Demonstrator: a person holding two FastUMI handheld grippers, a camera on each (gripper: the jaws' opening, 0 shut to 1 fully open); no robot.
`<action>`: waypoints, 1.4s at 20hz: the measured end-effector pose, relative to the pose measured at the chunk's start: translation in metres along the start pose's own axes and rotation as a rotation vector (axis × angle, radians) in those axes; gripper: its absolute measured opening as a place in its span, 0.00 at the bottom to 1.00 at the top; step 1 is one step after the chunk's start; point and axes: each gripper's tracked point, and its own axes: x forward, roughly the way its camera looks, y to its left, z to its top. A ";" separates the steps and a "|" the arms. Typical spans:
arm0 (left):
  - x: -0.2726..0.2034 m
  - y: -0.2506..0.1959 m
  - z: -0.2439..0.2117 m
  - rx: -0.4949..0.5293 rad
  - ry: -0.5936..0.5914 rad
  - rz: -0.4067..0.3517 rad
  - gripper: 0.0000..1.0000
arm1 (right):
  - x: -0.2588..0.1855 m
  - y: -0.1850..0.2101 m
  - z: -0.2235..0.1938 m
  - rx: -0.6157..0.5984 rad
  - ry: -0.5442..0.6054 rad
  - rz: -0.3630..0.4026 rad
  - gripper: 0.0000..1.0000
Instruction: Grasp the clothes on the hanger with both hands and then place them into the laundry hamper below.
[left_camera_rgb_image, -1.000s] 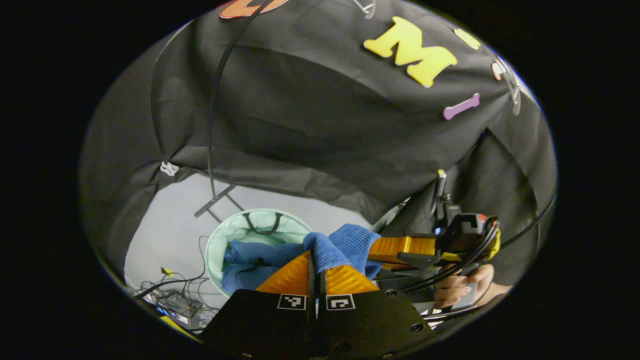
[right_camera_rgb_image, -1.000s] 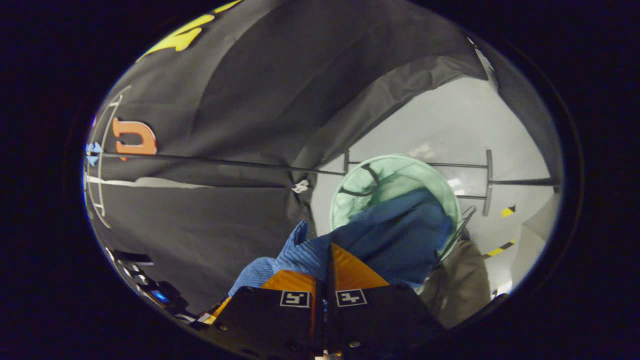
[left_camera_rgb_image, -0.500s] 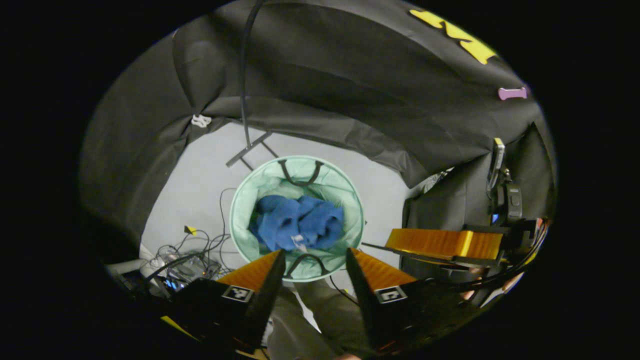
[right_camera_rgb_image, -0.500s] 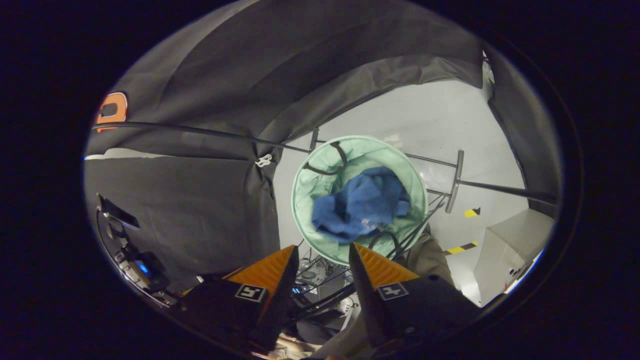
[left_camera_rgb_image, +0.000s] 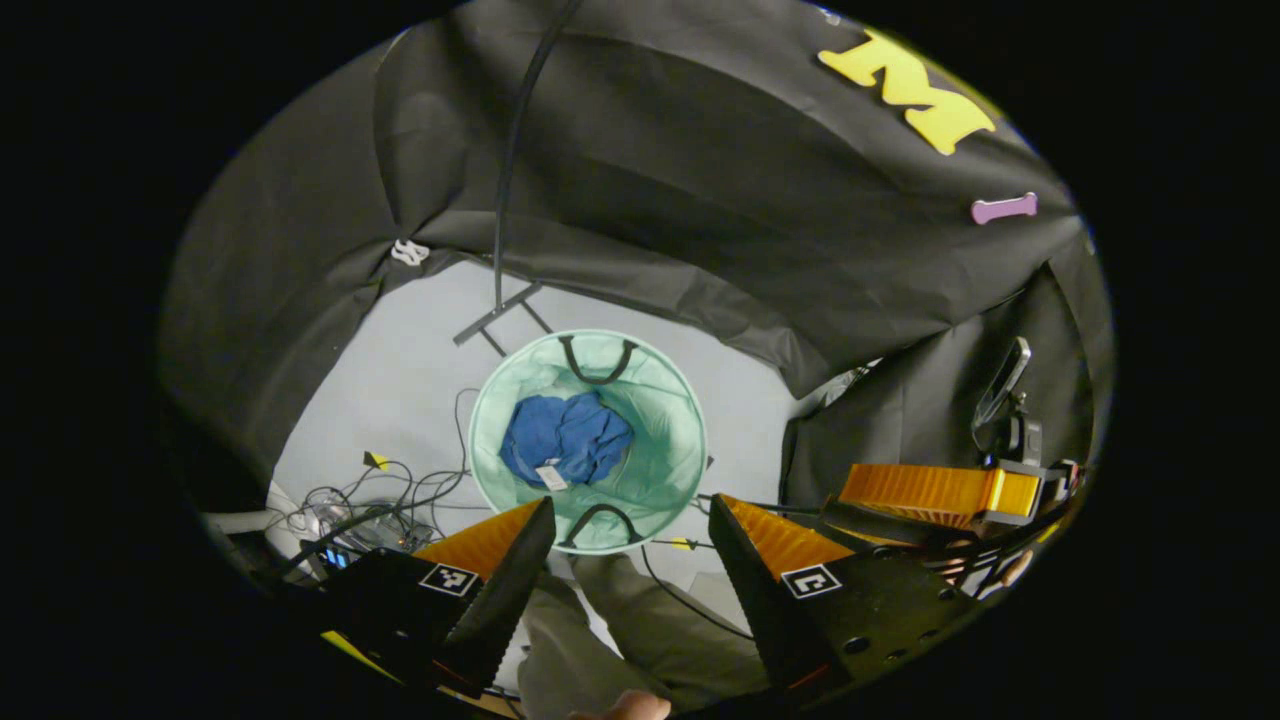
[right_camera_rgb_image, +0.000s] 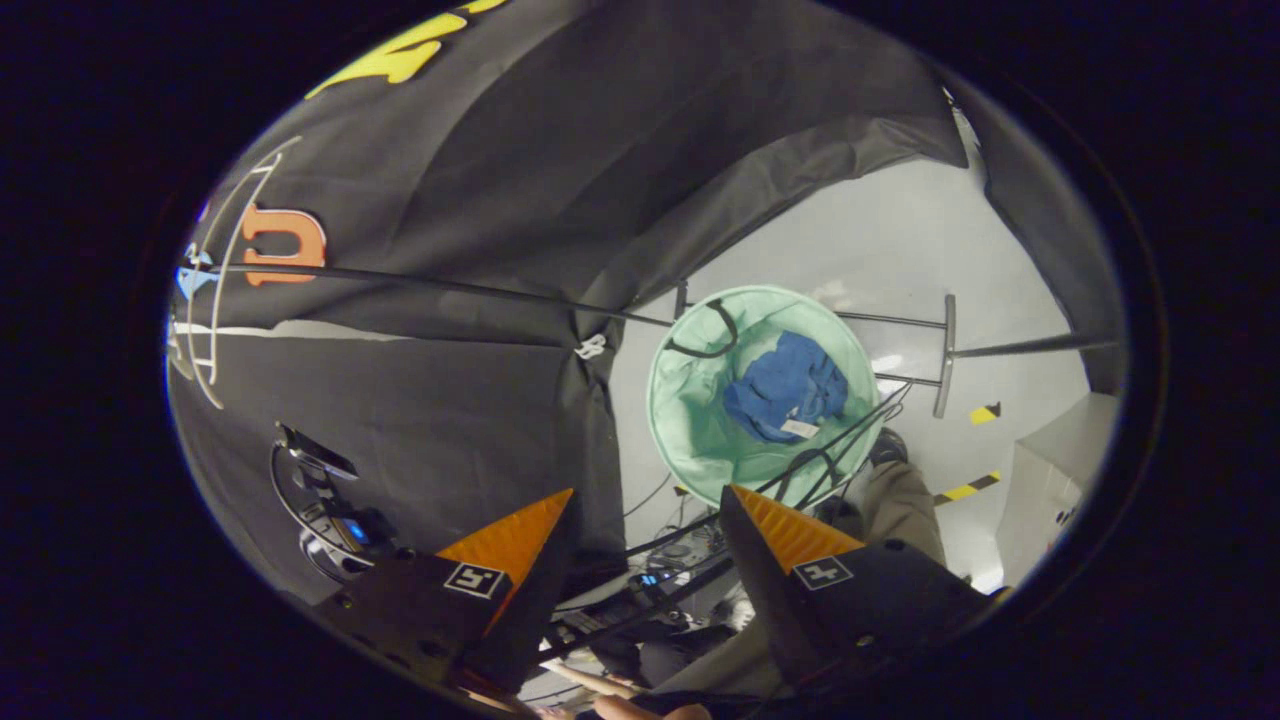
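The blue clothes (left_camera_rgb_image: 565, 440) lie bunched up at the bottom of the round green laundry hamper (left_camera_rgb_image: 680, 440), which stands on the pale floor (left_camera_rgb_image: 400, 370). A small white tag (left_camera_rgb_image: 551, 477) sits on top of the clothes.

In the left gripper view, the left hand-held gripper (left_camera_rgb_image: 625, 530) hangs high above the hamper's near rim. Its two fingers are spread wide and hold nothing. Far off to the right of that view is the right hand-held gripper (left_camera_rgb_image: 935, 492), seen from the side. Loose cables (left_camera_rgb_image: 400, 490) lie on the floor to the left of the hamper, and a thin black rack pole (left_camera_rgb_image: 505, 200) rises behind it.

In the right gripper view, the right hand-held gripper (right_camera_rgb_image: 650, 520) is also wide apart and holds nothing. Here the clothes (right_camera_rgb_image: 785, 385) look smaller and sit farther away in the hamper (right_camera_rgb_image: 690, 410). This view also shows a black bar (right_camera_rgb_image: 945, 355) beside the hamper and a pale box (right_camera_rgb_image: 1050, 470) at the right edge. A trouser leg (right_camera_rgb_image: 900, 500) shows below the hamper.
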 end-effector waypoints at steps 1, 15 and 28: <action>-0.012 -0.002 0.001 0.011 -0.018 -0.005 0.94 | -0.012 0.003 -0.006 0.013 -0.015 0.013 0.90; -0.207 -0.059 0.047 0.292 -0.512 -0.013 0.94 | -0.213 0.039 -0.035 -0.274 -0.516 0.020 0.91; -0.399 -0.125 0.014 0.409 -1.034 0.141 0.87 | -0.409 0.041 -0.044 -0.742 -0.977 0.004 0.91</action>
